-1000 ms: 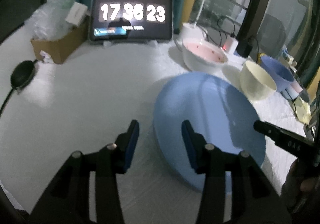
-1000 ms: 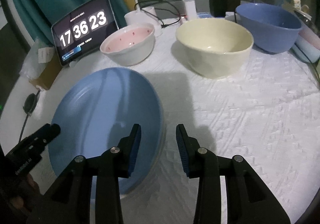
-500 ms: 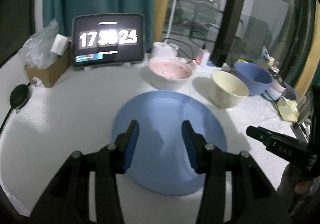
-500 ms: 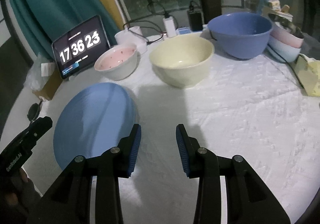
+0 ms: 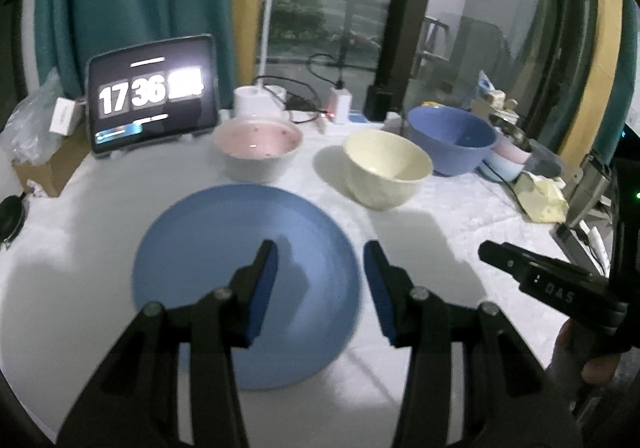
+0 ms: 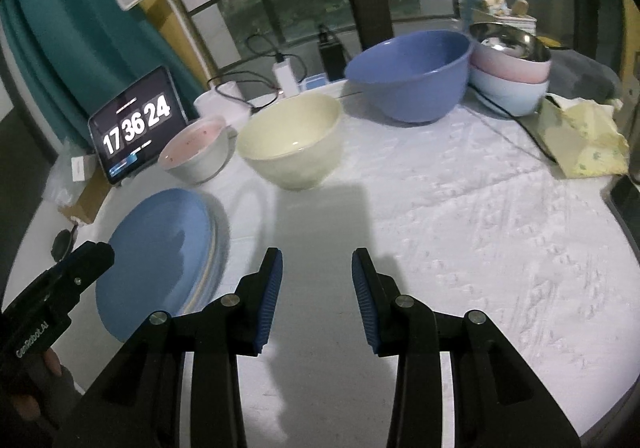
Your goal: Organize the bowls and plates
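Observation:
A blue plate lies on top of a stack of plates on the white cloth. Behind it stand a pink-lined white bowl, a cream bowl and a large blue bowl. My left gripper hovers open above the plate's right part, nothing between its fingers. To the plate's right, my right gripper hangs open and empty over bare cloth.
A tablet clock and a white lamp base stand at the back. Stacked pastel bowls with a metal bowl sit far right, a yellow cloth beside them. A cardboard box is at left.
Both grippers have pulled back and risen, so the plate and bowls look smaller and farther. The jaws kept the same gap. The clock ticked on.

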Motion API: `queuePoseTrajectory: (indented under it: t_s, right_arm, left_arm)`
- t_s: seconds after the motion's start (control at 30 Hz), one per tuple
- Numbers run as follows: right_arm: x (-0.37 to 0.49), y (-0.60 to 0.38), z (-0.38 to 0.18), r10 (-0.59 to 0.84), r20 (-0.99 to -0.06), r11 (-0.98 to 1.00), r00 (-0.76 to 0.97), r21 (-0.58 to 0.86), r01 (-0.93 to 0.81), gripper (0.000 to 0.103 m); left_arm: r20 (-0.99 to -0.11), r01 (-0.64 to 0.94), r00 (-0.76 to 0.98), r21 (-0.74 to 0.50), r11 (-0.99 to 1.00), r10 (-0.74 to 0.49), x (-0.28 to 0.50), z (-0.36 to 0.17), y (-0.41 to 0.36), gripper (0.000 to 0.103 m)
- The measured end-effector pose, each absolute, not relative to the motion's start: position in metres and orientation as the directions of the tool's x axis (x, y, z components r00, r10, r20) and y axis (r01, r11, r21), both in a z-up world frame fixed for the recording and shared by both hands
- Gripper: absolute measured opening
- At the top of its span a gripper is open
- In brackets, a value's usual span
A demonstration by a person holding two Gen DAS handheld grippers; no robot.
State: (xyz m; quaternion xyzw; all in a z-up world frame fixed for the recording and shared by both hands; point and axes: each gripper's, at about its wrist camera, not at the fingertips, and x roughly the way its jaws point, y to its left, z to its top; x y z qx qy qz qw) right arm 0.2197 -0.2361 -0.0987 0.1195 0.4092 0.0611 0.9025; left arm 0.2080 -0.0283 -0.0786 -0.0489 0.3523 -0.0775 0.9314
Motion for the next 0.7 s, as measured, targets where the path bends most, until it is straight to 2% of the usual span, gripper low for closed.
queuePoseTrajectory:
  t_s: [0.7]
  right_arm:
    - [0.234, -0.305, -0.085, 0.165, -0.7, 0.961, 0.695, 0.273, 0.047, 0.038]
  left_arm:
    - [-0.65, 0.284, 0.698, -0.135, 0.949, -0.302, 0.245, -0.07, -0.121, 0.046]
